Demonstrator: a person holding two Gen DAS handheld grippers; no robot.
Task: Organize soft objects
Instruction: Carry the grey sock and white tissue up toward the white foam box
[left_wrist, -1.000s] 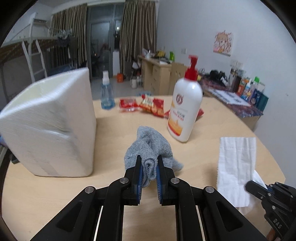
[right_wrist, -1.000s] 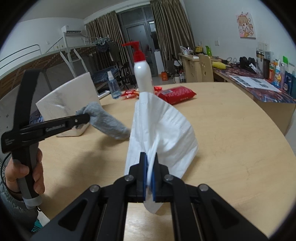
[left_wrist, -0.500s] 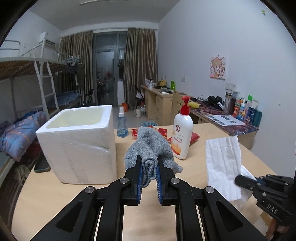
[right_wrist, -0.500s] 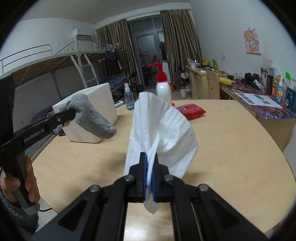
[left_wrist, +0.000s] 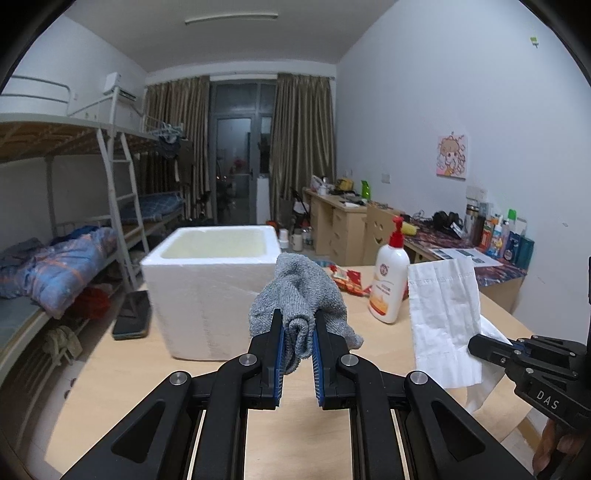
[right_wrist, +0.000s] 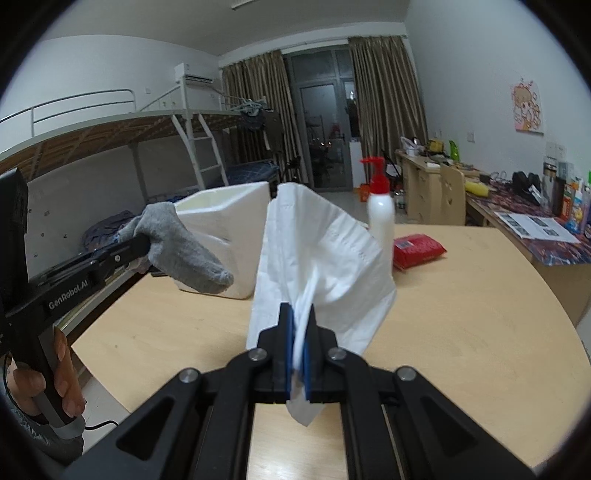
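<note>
Biggest hazard: white foam box (left_wrist: 210, 295) on the surface (left_wrist: 110, 387), light and probably easy to shove or tip if either load swings into its wall instead of clearing the open rim. Next, pump bottle (left_wrist: 389, 284), upright just right of the box; likely to topple if clipped by a passing arm. Grey sock (left_wrist: 299, 291) held aloft, pinched by a bunched fold in the closed left claw (left_wrist: 297, 354); could snag on the rim. White tissue (right_wrist: 321, 258), also clear of the surface, clamped in the fully closed right claw (right_wrist: 297, 350); thin, likely to tear or cling on release.
</note>
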